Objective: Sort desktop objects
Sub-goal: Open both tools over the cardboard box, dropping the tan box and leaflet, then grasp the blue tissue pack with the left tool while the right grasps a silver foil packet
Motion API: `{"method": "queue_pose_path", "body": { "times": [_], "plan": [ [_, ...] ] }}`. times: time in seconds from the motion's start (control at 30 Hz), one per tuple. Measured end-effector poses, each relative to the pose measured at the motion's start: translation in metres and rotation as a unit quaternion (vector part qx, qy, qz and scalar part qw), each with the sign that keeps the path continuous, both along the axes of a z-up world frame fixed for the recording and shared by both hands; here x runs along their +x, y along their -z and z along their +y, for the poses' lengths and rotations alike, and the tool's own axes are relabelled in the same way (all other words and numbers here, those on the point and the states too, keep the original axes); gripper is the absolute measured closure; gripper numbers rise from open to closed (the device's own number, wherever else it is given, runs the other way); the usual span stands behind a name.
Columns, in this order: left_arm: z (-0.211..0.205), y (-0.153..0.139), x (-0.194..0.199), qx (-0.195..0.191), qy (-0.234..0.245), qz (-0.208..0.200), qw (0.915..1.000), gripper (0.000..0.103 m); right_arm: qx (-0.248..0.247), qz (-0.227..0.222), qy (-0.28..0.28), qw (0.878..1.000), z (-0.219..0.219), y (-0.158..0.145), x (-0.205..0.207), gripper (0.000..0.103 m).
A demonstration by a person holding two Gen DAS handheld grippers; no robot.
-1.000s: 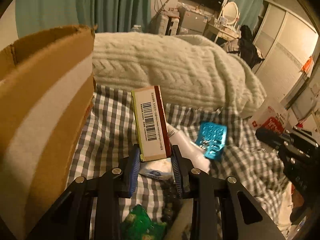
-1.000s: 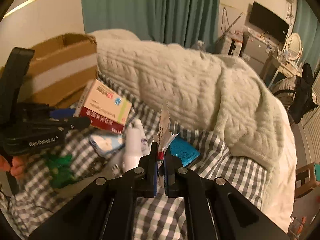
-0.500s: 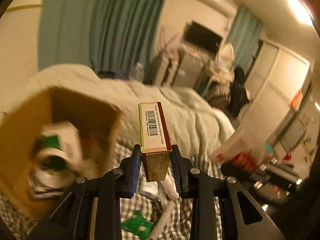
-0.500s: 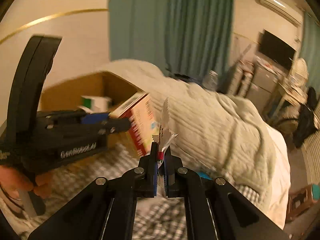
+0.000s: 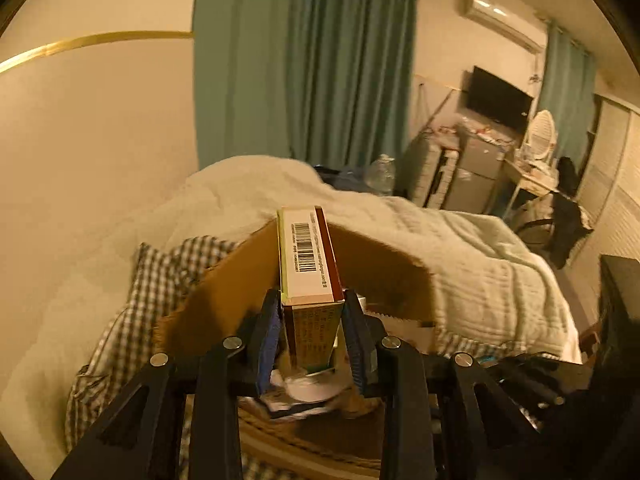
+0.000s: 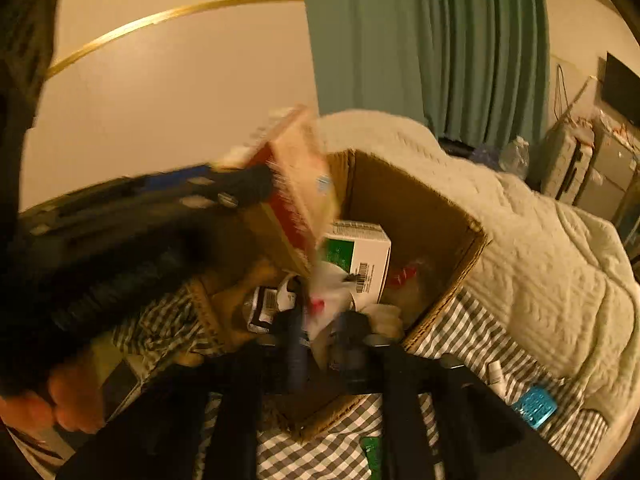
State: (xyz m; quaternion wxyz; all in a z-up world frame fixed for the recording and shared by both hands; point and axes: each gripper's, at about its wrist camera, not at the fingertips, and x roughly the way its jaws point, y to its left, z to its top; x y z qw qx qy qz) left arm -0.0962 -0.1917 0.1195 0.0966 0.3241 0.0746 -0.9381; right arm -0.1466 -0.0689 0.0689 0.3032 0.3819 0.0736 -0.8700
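Left wrist view: the left gripper (image 5: 311, 344) has its blue pads (image 5: 269, 340) closed on a carton (image 5: 308, 264), which stands upright between them with its barcode panel facing the camera. The carton hangs above the open cardboard box (image 5: 224, 300), whose brown walls rise behind and to either side of it; papers and packets lie blurred at the box bottom. The box rests on a checked cloth (image 5: 160, 272), with a pale quilt (image 5: 460, 248) beyond and a teal curtain (image 5: 312, 60) at the wall. Right wrist view: the frame is motion-blurred. The right gripper (image 6: 320, 344) points down into the same box (image 6: 432, 216), its fingers (image 6: 294, 344) standing slightly apart with a white wrapper (image 6: 326, 304) marked in red between them; whether they grip the wrapper cannot be told. The left gripper (image 6: 244, 188) enters from the left, holding the carton (image 6: 300, 176) tilted over the box rim. Inside the box lies a green-and-white pack (image 6: 356, 252). On the cloth (image 6: 472, 336) outside, near the quilt (image 6: 540, 248), sit a blue blister pack (image 6: 534, 406) and a small white tube (image 6: 496, 372).
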Motion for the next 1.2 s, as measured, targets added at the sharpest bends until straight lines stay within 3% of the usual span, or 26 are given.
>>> {"method": "queue_pose_path", "body": {
  "times": [0.07, 0.13, 0.23, 0.37, 0.5, 0.6, 0.77, 0.9, 1.2],
  "plan": [
    [-0.004, 0.007, -0.002, -0.007, -0.005, -0.005, 0.9999, 0.065, 0.001, -0.004, 0.009, 1.0, 0.006, 0.004, -0.002, 0.051],
    [-0.002, 0.008, -0.002, -0.016, -0.006, -0.007, 0.9998, 0.032, -0.005, 0.0, 0.016, 1.0, 0.019, 0.002, 0.0, 0.051],
    [0.012, 0.005, 0.009, -0.033, 0.008, 0.013, 0.9993, 0.021, -0.006, 0.015, 0.04, 0.999, 0.051, -0.009, 0.009, 0.048],
    [0.046, 0.004, 0.018, -0.044, 0.042, 0.006, 0.9981, 0.02, 0.011, 0.034, 0.091, 0.995, 0.104, -0.015, 0.024, 0.044],
    [0.094, 0.017, 0.026, -0.009, 0.098, -0.006, 0.9951, 0.02, 0.019, 0.024, 0.157, 0.987, 0.17, -0.003, 0.038, 0.044],
    [0.138, 0.041, 0.023, -0.009, 0.13, -0.034, 0.9909, 0.02, 0.024, 0.012, 0.198, 0.98, 0.214, 0.011, 0.046, 0.044],
    [0.195, 0.109, 0.0, -0.021, 0.156, -0.1, 0.9825, 0.02, 0.03, -0.014, 0.255, 0.966, 0.267, 0.043, 0.053, 0.044],
    [0.21, 0.158, -0.029, -0.019, 0.147, -0.152, 0.9772, 0.02, 0.032, -0.048, 0.261, 0.963, 0.285, 0.073, 0.043, 0.044],
    [0.229, 0.228, -0.077, -0.097, 0.183, -0.194, 0.9589, 0.02, 0.031, -0.12, 0.276, 0.953, 0.283, 0.137, -0.02, 0.044]
  ]
}}
